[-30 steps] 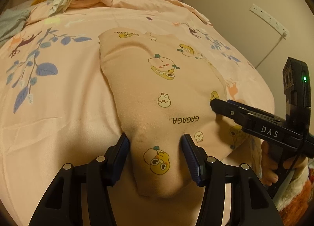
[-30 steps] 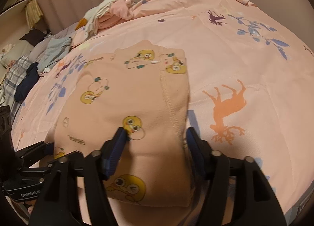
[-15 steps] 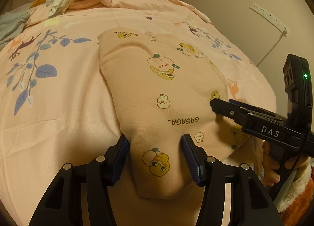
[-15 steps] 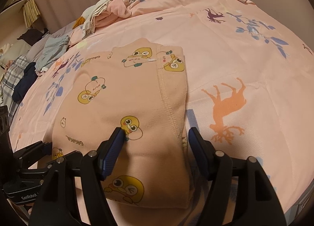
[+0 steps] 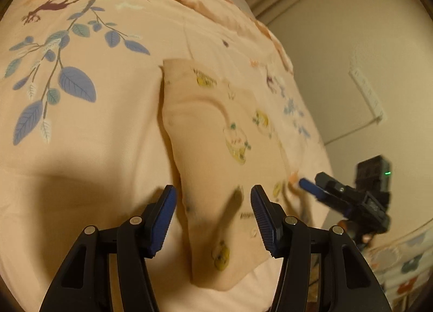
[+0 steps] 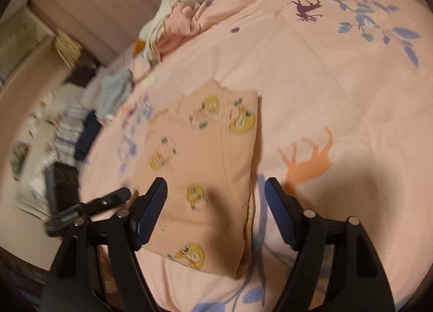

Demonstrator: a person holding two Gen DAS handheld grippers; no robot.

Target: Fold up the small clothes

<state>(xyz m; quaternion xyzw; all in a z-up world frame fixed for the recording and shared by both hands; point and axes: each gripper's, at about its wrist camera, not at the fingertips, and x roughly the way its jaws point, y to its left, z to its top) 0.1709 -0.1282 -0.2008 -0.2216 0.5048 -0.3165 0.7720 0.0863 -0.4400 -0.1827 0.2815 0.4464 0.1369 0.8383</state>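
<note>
Left wrist view: the left hand-held gripper hangs over the near end of the folded garment, which lies flat on the bed; its pads stand apart and press nothing, so the cloth rests by its own weight
Same view, right side: the right hand-held gripper reaches toward the garment's far edge; blur makes contact unclear
Right wrist view: the right hand-held gripper has just been widening; the folded garment sits below the gap, unpinched, likely released so the fold stays
Clothes pile: well apart at the bed's far end, probably awaiting folding
</note>
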